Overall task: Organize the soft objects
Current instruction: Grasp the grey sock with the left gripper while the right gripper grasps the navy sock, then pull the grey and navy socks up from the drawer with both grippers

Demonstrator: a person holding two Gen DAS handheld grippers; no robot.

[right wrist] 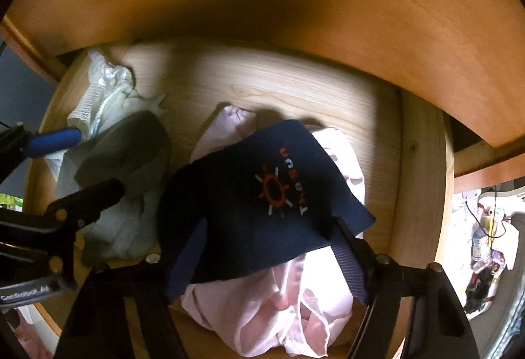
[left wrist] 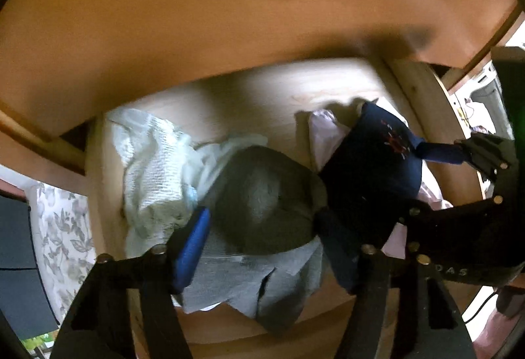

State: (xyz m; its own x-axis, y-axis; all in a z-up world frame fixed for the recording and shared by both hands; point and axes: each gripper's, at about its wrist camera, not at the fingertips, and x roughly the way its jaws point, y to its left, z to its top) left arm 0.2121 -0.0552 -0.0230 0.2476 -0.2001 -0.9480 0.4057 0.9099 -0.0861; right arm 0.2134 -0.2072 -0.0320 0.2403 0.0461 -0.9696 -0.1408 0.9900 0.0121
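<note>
Navy-blue cloth cap with an orange sun emblem (right wrist: 262, 205) atop crumpled pale-pink fabric (right wrist: 262, 309) in an open wooden drawer (right wrist: 423, 182), straddled by the spread right gripper (right wrist: 262, 257); alongside, grey rounded cap (left wrist: 262, 198) on grey-white cloth (left wrist: 256, 283), pinched by the left gripper (left wrist: 262, 247).

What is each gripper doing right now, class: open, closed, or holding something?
Left gripper: jaws around the grey item; a firm grip cannot be told.
Right gripper: jaws around the navy cloth; a firm grip cannot be told.
</note>
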